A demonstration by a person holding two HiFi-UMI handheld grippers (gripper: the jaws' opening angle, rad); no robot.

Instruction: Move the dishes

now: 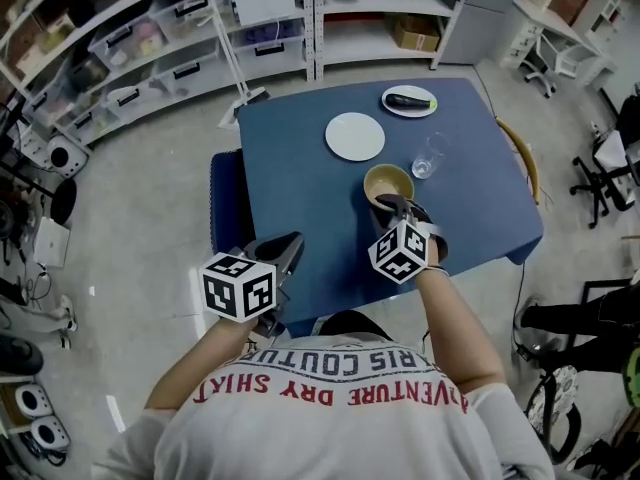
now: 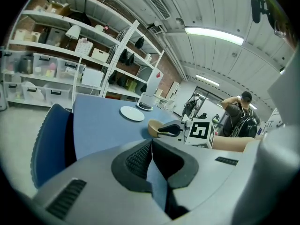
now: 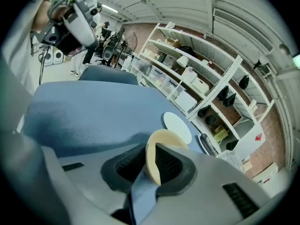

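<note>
Dishes sit on the blue counter [image 1: 300, 158]: a white plate [image 1: 354, 136] upper centre, a tan bowl [image 1: 388, 181] below and right of it. The right hand-held gripper [image 1: 392, 206] pinches the bowl's near rim, hiding that edge. The left hand-held gripper [image 1: 288, 248], lower left, is pressed together on nothing. The dark item [image 1: 408, 98] on the far plate [image 1: 390, 106] is unclear.

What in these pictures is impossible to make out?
- Dark item on the far plate: head view, too small to identify.
- Glass: head view, too small and clear to show any contents.
- Bowl, near rim: head view, covered by the right gripper.
- Bowl, underside: right gripper view, hidden behind the jaws.
</note>
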